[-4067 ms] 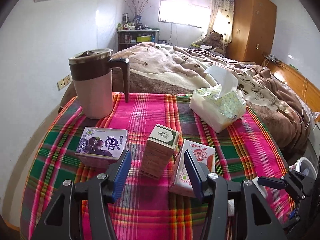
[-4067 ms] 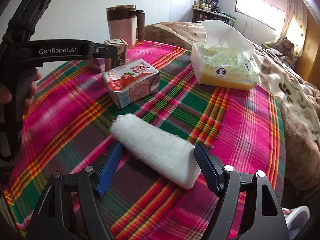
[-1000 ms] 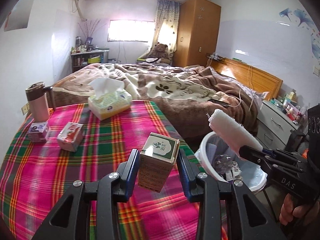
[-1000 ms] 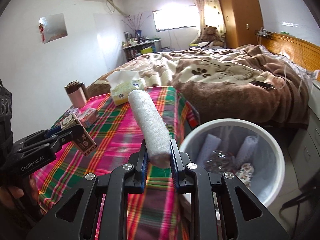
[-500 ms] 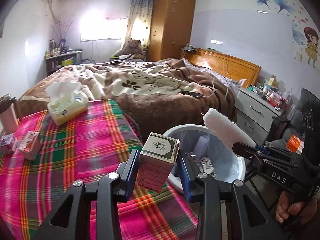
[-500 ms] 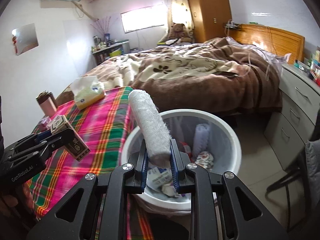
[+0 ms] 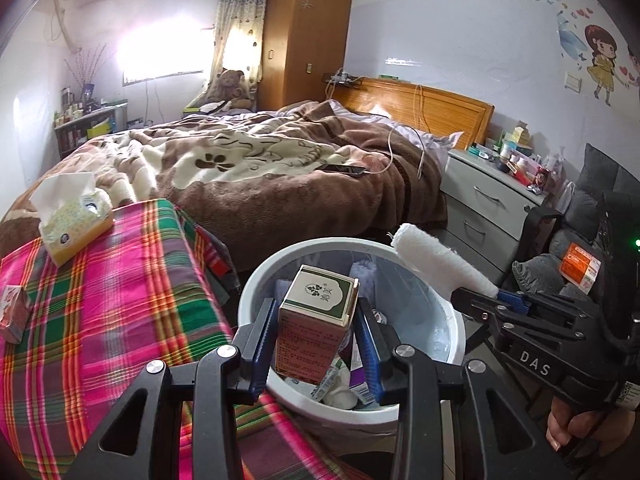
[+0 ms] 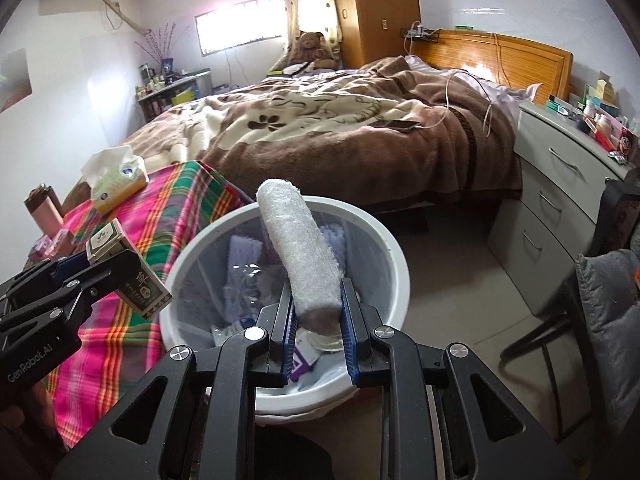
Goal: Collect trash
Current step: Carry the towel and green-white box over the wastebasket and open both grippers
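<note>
My left gripper (image 7: 316, 330) is shut on a small brown carton with a green-and-white top (image 7: 316, 320), held over the near side of the white trash bin (image 7: 256, 280). My right gripper (image 8: 318, 322) is shut on a rolled white towel (image 8: 300, 248) that points up and away above the same bin (image 8: 384, 236). Inside the bin lie crumpled wrappers, cloths and a purple packet. In the right wrist view the left gripper (image 8: 76, 266) with its carton (image 8: 128, 276) hangs at the bin's left rim. A hand grips the right tool's handle (image 7: 568, 428).
The bin stands on the floor beside a table draped in a pink-and-green plaid cloth (image 7: 100, 300). On the cloth sit a tissue box (image 7: 72, 224), a strawberry carton (image 7: 14, 312) and a mug (image 8: 42, 212). Behind are a bed (image 7: 260, 168), a grey dresser (image 7: 488, 208) and a chair (image 8: 600, 292).
Both grippers have swung from above the table to over the bin and dipped lower. The carton and the towel stay clamped as before.
</note>
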`<state>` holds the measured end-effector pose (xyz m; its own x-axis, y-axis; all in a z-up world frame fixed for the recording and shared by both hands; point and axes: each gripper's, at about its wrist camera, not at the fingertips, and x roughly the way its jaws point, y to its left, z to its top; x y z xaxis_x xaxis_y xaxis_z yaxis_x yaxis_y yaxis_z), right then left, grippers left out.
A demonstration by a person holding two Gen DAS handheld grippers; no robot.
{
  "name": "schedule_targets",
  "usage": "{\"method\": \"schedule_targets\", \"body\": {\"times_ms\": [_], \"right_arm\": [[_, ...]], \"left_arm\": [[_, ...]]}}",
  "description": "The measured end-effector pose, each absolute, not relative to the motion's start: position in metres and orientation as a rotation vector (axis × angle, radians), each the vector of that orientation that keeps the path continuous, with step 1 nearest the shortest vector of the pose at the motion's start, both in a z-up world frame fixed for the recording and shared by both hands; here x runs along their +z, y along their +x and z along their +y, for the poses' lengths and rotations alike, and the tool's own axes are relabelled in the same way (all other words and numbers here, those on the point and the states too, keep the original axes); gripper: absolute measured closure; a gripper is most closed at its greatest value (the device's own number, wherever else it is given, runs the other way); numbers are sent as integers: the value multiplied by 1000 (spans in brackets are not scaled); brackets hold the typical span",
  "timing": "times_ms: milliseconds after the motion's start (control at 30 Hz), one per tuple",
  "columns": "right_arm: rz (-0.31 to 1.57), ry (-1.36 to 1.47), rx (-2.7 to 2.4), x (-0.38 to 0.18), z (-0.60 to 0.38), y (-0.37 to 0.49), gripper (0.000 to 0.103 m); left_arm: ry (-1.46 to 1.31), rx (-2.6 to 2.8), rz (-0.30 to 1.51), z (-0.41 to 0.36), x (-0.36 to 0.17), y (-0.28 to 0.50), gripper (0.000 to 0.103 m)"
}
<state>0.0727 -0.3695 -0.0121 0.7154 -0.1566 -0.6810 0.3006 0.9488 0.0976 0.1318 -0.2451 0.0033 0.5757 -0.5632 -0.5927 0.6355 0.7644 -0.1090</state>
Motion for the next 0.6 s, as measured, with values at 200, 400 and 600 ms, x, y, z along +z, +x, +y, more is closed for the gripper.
{"method": "schedule_targets", "body": {"times_ms": [200,400,600], "right_arm": [[772,205,-276,-21,-377,77,82],[809,203,-286,-27,-379,80,78],[805,202,-279,-25,-379,78,52]], "left_arm": [[123,-718,686,-259,-7,138,65],[120,-715,710,-264,-12,147,49],[119,-700,715,-259,-15,148,49]]}}
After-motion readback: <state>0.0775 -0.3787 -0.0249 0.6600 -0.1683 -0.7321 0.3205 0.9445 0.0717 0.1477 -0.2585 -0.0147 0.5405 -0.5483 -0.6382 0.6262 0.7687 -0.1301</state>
